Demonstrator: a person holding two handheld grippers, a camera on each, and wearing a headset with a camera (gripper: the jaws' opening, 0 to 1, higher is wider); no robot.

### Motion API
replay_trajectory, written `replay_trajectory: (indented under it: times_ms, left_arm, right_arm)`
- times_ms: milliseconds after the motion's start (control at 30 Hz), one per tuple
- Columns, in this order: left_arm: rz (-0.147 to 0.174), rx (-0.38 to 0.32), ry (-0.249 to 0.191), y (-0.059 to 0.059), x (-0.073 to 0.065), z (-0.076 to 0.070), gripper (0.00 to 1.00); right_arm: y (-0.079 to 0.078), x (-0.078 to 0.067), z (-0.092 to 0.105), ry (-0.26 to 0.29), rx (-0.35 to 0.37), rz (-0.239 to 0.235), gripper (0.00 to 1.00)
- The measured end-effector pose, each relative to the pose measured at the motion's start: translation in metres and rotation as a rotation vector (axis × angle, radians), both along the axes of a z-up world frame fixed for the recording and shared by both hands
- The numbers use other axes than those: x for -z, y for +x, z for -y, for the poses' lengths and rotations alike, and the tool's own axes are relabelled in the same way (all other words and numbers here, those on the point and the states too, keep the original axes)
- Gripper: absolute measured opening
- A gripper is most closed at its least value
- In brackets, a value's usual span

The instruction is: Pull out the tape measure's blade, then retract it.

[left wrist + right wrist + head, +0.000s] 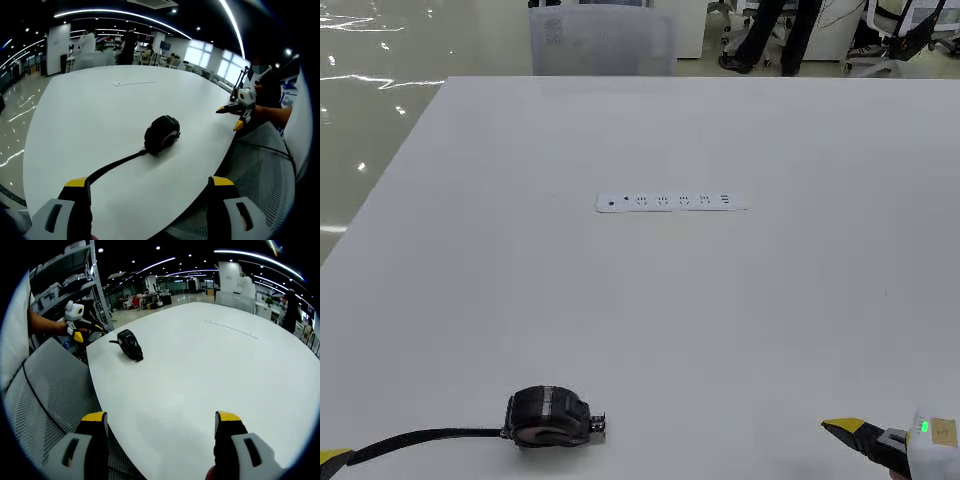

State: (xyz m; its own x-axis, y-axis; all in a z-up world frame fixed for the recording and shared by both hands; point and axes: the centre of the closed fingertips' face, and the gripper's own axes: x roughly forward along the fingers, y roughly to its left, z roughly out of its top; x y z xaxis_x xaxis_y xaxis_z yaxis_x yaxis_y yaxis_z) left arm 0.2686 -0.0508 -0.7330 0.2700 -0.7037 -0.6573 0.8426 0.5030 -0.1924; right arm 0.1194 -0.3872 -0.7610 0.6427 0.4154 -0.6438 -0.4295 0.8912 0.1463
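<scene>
**Item.** Black, rounded tape measure with a grey band across its case. It lies flat near the front edge of the white tabletop, between the two claws and nearer the left one. The blade is wound in. A small metal end hook shows at the case mouth, on the side facing the right claw. A black fabric wrist strap trails from the opposite side toward the left claw.

**Claws.** The left claw has its jaws spread wide and holds nothing. The strap end lies close by one jaw, and contact cannot be confirmed from these views. The right claw is also spread wide and holds nothing, well apart from the case.

**Handling assessment.** The case looks rigid and probably dense for its bulk, so it should take a firm clamp across its flat sides. It is likely to skid on the smooth tabletop if only the blade is pulled. The blade is thin, springy and sharp-edged, so it is best pinched at the end hook. The strap is limp and makes a poor hold.

**Other.** A white power strip lies mid-tabletop, clear of the work.
</scene>
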Motion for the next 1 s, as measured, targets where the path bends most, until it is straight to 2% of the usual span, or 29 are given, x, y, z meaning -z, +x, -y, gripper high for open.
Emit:
replay_trajectory:
  times_ms: [667, 1000]
  left_arm:
    - [0.02, 0.014, 0.007, 0.005, -0.0026, 0.0007, 0.93]
    - [0.02, 0.012, 0.011, 0.0061, -0.0023, -0.0027, 0.92]
  right_arm:
    - [-0.0012, 0.0018, -0.0024, 0.002, -0.007, -0.004, 0.89]
    - [-0.0018, 0.0018, -0.0026, 0.003, -0.007, -0.004, 0.89]
